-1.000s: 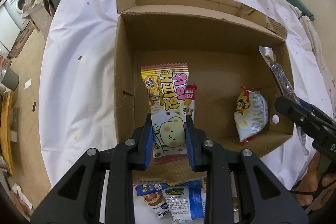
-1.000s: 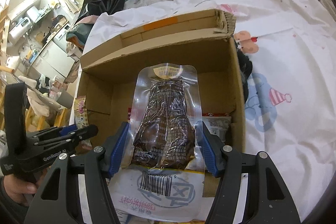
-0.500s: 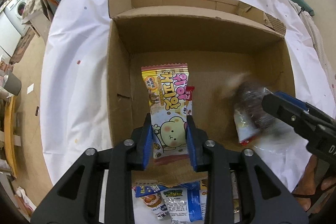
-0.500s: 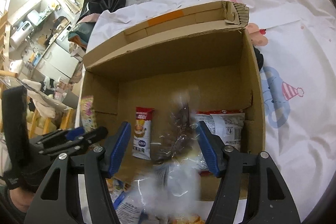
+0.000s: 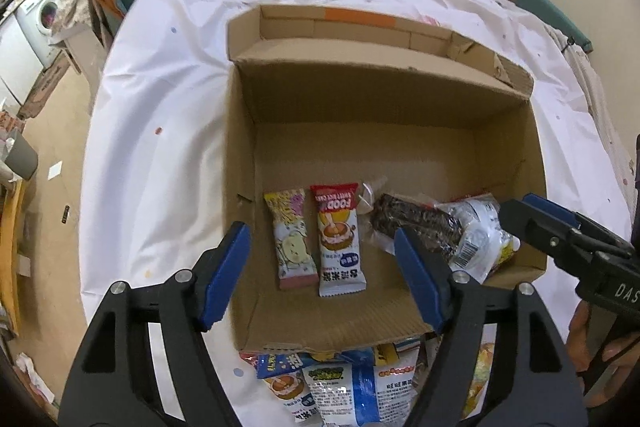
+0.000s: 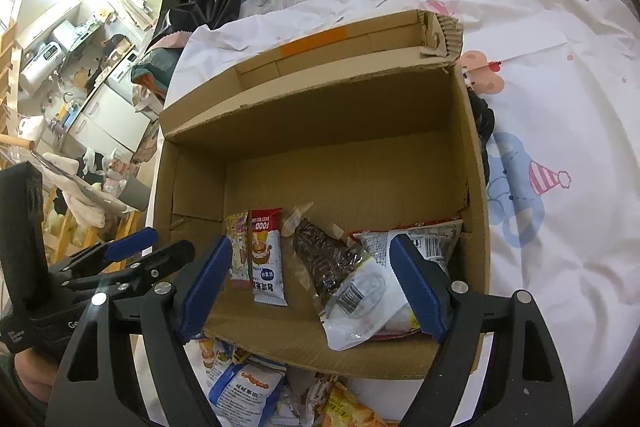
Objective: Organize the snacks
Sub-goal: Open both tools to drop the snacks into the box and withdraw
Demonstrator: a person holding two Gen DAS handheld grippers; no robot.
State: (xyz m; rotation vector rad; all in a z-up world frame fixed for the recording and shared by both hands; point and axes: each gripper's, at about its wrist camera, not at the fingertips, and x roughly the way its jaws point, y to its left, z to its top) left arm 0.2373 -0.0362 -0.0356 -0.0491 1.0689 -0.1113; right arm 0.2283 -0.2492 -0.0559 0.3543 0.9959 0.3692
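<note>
Cardboard box (image 5: 508, 131) on a white bedsheet (image 5: 160, 99); left gripper (image 5: 324, 279) and right gripper (image 6: 310, 287) both spread, empty.

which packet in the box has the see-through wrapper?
The dark snack packet, third from the left in the cardboard box. Its clear film shows dark contents; the two packets to its left and the white one to its right are printed opaque.

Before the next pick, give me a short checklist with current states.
1. Left gripper empty, jaws just opened: ok.
2. Right gripper empty, jaws just opened: ok.
3. Pink-and-yellow snack bar lying flat in the cardboard box: ok.
4. Clear pouch of dark snack inside the box, resting partly on a white packet: ok.
5. Loose snack packets left outside the box's near wall: not ok.
6. Free floor space at the box's far end: ok.
</note>
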